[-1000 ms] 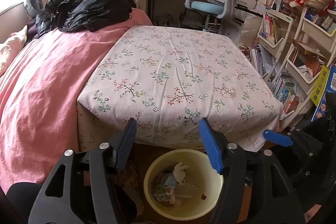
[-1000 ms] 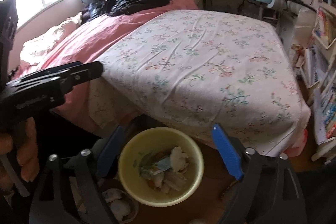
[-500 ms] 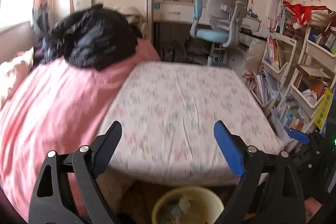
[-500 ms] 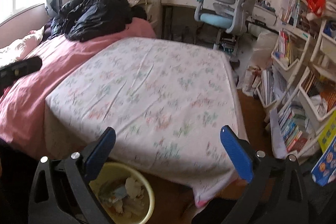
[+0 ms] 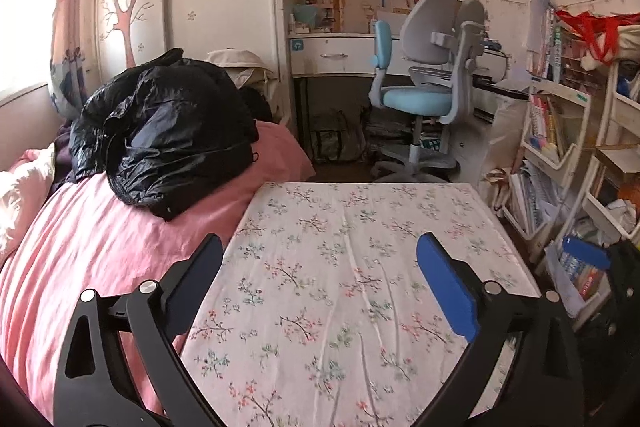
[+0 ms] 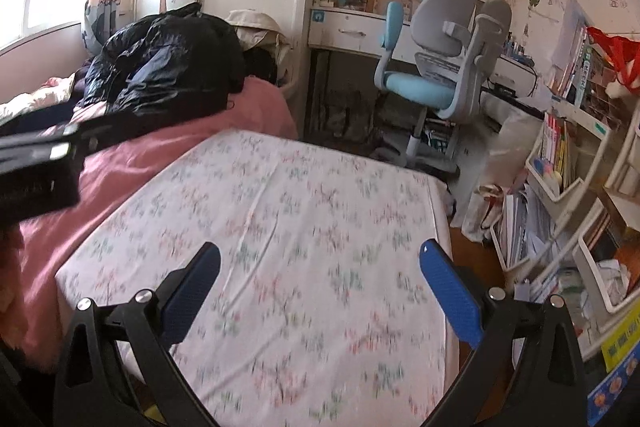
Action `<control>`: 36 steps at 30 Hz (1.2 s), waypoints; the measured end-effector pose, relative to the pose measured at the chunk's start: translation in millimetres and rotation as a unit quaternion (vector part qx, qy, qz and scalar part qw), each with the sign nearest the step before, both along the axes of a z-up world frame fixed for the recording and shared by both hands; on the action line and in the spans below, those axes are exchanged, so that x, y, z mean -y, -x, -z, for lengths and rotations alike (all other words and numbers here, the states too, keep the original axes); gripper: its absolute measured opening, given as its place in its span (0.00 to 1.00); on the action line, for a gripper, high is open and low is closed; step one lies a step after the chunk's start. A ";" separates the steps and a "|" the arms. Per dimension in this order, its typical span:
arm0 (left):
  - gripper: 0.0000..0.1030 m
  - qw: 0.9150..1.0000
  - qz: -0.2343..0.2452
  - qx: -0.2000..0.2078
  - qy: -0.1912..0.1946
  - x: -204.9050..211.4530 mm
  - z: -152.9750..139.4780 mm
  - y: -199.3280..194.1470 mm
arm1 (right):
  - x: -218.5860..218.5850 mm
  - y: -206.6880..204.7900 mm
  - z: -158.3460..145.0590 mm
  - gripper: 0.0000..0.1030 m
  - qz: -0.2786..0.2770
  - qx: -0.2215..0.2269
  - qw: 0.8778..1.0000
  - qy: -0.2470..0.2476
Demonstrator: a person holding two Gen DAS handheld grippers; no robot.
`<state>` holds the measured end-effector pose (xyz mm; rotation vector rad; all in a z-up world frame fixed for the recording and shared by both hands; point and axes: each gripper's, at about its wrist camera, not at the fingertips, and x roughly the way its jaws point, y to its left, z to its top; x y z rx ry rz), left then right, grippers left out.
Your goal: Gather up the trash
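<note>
My left gripper (image 5: 320, 267) is open and empty, held above the flowered white bed sheet (image 5: 352, 267). My right gripper (image 6: 320, 279) is open and empty too, above the same sheet (image 6: 300, 247). No trash and no bin show in either view now. The body of the left gripper (image 6: 36, 171) shows at the left edge of the right wrist view. One blue fingertip of the right gripper (image 5: 584, 251) shows at the right of the left wrist view.
A black jacket (image 5: 164, 131) lies on a pink duvet (image 5: 80, 259) at the left. A blue and grey desk chair (image 5: 424, 95) stands by a white desk (image 5: 336, 55). White shelf carts with books (image 5: 560, 147) line the right side.
Both grippers have lifted and tilted up from the yellow trash bin on the floor. The bin has dropped out of both views. Both grippers stay open.
</note>
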<state>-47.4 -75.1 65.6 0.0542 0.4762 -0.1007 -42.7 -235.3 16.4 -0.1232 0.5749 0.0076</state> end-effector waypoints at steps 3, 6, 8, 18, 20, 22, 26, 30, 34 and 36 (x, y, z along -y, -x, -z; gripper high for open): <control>0.93 0.999 -0.020 -0.025 0.012 -9.9 14.6 -11.9 | 2.5 -11.6 4.4 0.93 0.008 -0.003 1.000 -0.002; 0.93 0.999 -0.024 -0.030 0.008 -14.9 21.7 -14.5 | 7.7 -19.9 10.9 0.93 0.020 -0.026 0.999 -0.016; 0.93 0.999 -0.026 -0.029 -0.004 -15.0 24.0 -17.1 | 6.9 -19.6 8.4 0.93 0.017 -0.025 0.999 -0.019; 0.93 0.999 -0.020 -0.035 -0.021 -4.5 33.0 -25.8 | 8.5 -24.2 5.2 0.93 0.015 -0.020 1.000 -0.002; 0.93 0.999 -0.017 -0.035 -0.024 -2.8 33.8 -26.8 | 11.0 -27.3 5.4 0.93 0.019 -0.021 1.000 -0.006; 0.93 0.999 -0.016 -0.037 -0.026 -1.8 34.7 -26.8 | 11.5 -28.7 5.3 0.93 0.022 -0.022 0.999 -0.007; 0.93 0.999 -0.017 -0.039 -0.027 -1.9 36.0 -29.0 | 8.2 -30.0 5.9 0.93 0.022 -0.021 1.000 -0.002; 0.93 0.999 -0.021 -0.041 -0.026 -2.7 35.6 -30.8 | 5.4 -30.6 7.3 0.93 0.020 -0.021 1.000 0.002; 0.93 0.998 -0.022 -0.041 -0.028 -3.4 35.3 -32.7 | 4.4 -31.3 7.5 0.93 0.019 -0.020 1.000 0.006; 0.93 0.998 -0.023 -0.042 -0.029 -3.1 35.4 -32.7 | 4.3 -31.7 7.5 0.93 0.019 -0.021 1.000 0.006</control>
